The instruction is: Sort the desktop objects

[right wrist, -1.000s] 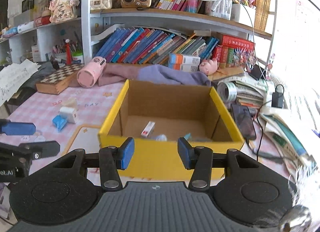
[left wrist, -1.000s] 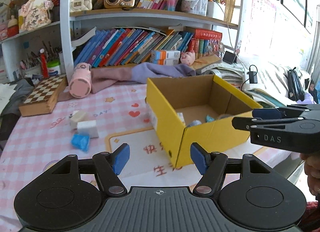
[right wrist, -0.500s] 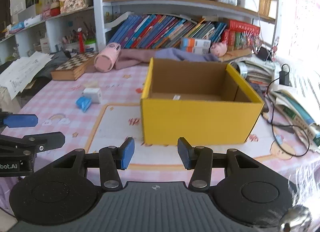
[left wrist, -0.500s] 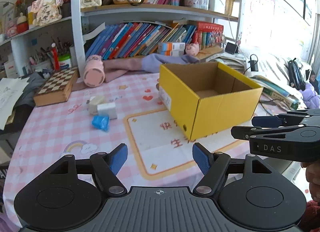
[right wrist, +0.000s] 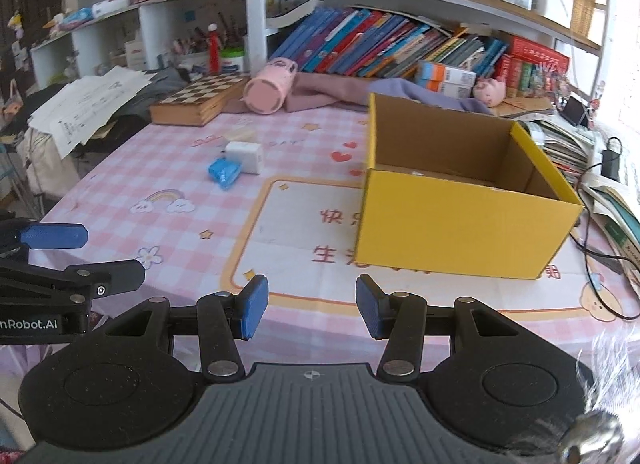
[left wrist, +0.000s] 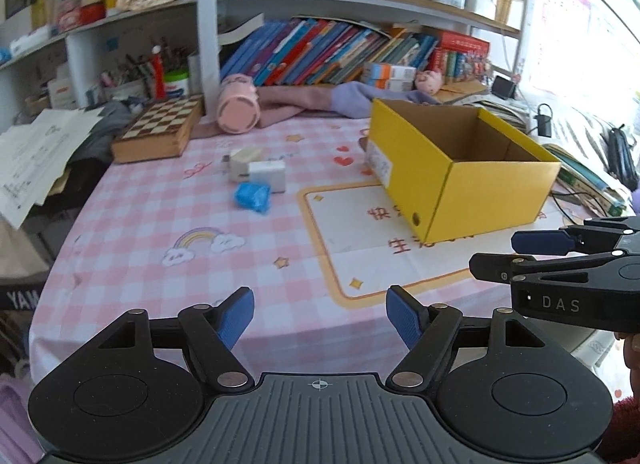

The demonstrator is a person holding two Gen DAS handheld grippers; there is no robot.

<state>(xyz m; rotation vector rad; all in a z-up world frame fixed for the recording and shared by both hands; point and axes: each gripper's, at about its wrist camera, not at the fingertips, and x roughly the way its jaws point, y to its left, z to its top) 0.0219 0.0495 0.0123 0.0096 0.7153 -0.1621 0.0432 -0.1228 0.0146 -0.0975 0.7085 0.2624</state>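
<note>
A yellow cardboard box (left wrist: 480, 191) (right wrist: 460, 223) stands open on the pink checked tablecloth, its contents hidden by the near wall. To its left lie a white block (left wrist: 266, 181) (right wrist: 244, 155), a cream block (left wrist: 244, 157) and a crumpled blue packet (left wrist: 252, 195) (right wrist: 225, 171). My left gripper (left wrist: 320, 316) hovers open over the table's near edge, nothing between its blue pads. The right gripper (right wrist: 311, 310) is also open and empty, in front of the box. Each shows in the other's view: right gripper (left wrist: 504, 256), left gripper (right wrist: 104, 258).
A pink cup (left wrist: 236, 109) lies on its side by a chessboard box (left wrist: 158, 129) and a purple cloth (right wrist: 332, 91) at the back. Bookshelves rise behind. Papers (left wrist: 36, 155) hang off the left side. Cables and stacked books (right wrist: 600, 191) crowd the right of the box.
Both grippers have drawn back from the box toward the near table edge, so the box interior has dropped from sight. The left jaws stand slightly wider.
</note>
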